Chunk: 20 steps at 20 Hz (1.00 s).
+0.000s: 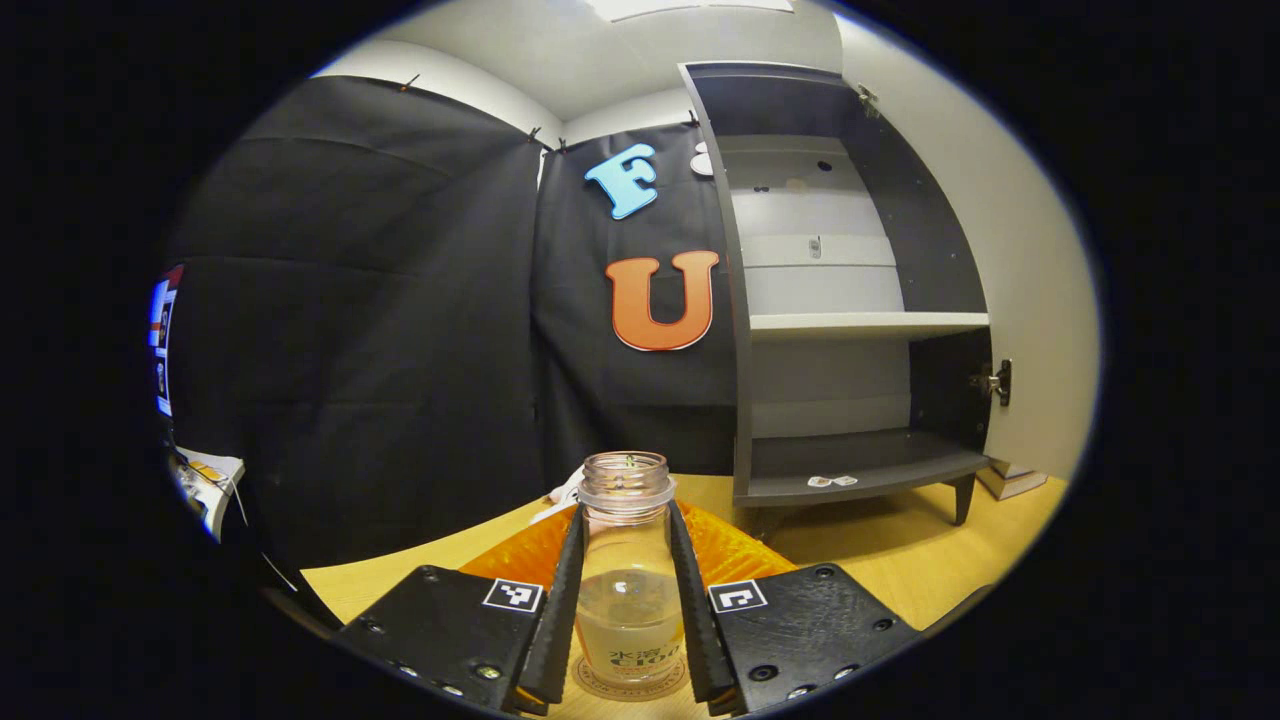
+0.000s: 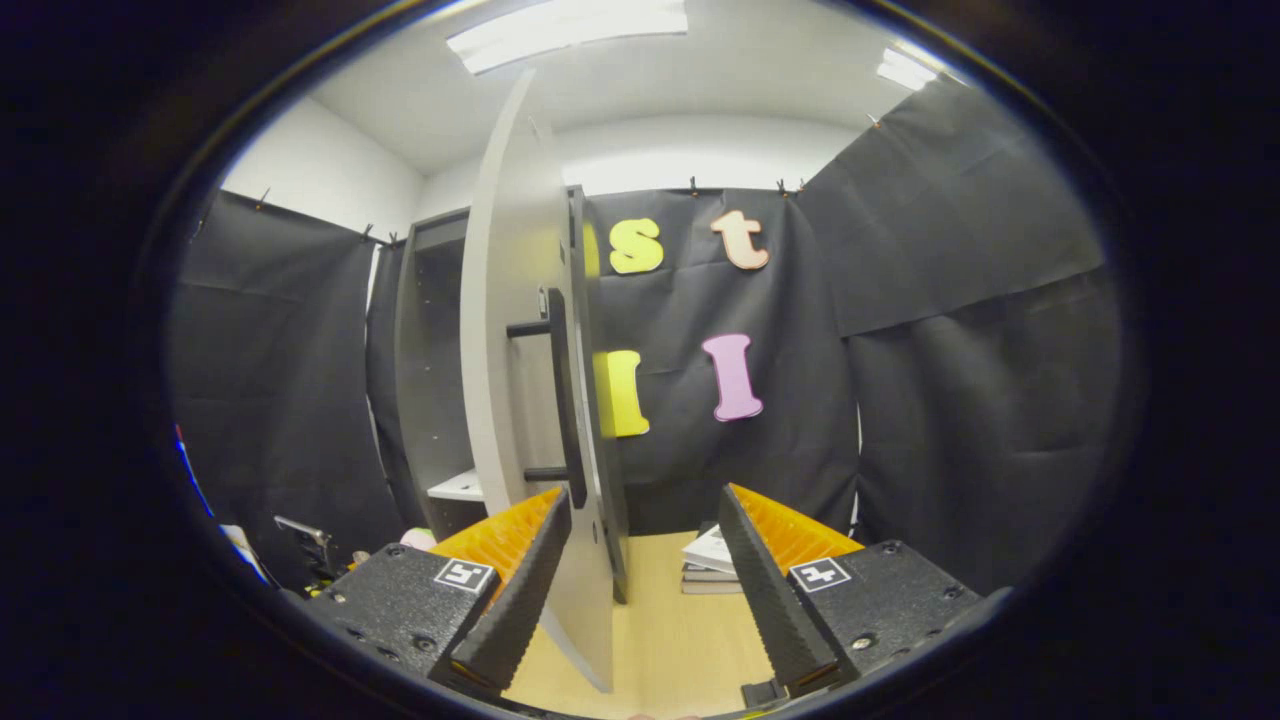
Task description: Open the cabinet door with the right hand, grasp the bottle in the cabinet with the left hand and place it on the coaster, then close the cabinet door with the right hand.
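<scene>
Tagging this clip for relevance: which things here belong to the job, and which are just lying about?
Job:
bottle, held in the left gripper
coaster under it
cabinet
cabinet door
door handle
right gripper, open

Lying about:
stack of books

bottle (image 1: pixel 626 560): clear glossy plastic | table (image 1: pixel 900 550): smooth wood | cabinet door (image 2: pixel 510 380): matt

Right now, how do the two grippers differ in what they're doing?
The left gripper has its fingers pressed on the bottle, which stands on the coaster; the right gripper is open and holds nothing, its fingers astride the edge of the open cabinet door.
</scene>
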Each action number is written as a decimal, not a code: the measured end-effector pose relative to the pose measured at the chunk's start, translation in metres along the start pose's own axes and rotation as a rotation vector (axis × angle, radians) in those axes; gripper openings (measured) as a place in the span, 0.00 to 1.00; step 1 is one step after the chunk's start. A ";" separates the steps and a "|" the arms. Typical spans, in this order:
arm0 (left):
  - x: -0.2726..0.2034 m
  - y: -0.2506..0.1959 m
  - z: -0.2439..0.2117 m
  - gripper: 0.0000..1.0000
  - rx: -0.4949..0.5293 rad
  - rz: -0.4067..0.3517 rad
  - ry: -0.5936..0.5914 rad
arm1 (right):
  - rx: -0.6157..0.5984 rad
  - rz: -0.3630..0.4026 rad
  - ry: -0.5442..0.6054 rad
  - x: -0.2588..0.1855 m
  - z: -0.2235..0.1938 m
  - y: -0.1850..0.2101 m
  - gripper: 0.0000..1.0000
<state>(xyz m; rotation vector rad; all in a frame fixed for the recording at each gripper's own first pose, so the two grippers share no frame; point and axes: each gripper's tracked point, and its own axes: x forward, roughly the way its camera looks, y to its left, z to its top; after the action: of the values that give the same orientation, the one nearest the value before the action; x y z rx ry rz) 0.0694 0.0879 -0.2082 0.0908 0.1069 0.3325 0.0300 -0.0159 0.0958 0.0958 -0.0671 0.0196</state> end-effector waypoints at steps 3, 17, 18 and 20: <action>-0.003 0.002 -0.012 0.46 0.009 0.016 0.001 | -0.026 -0.008 0.003 -0.002 0.003 0.003 0.93; -0.010 0.004 -0.026 0.52 -0.018 0.006 -0.001 | -0.021 -0.014 0.005 -0.002 0.005 0.005 0.93; -0.011 0.002 -0.026 0.53 -0.020 -0.006 -0.001 | -0.024 -0.015 0.005 -0.002 0.005 0.004 0.93; -0.011 0.001 -0.023 0.56 -0.021 -0.015 0.001 | -0.025 -0.015 0.006 -0.003 0.005 0.002 0.93</action>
<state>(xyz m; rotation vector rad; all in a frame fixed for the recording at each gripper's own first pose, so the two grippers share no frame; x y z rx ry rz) 0.0557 0.0872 -0.2295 0.0690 0.1049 0.3187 0.0271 -0.0141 0.1005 0.0716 -0.0605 0.0039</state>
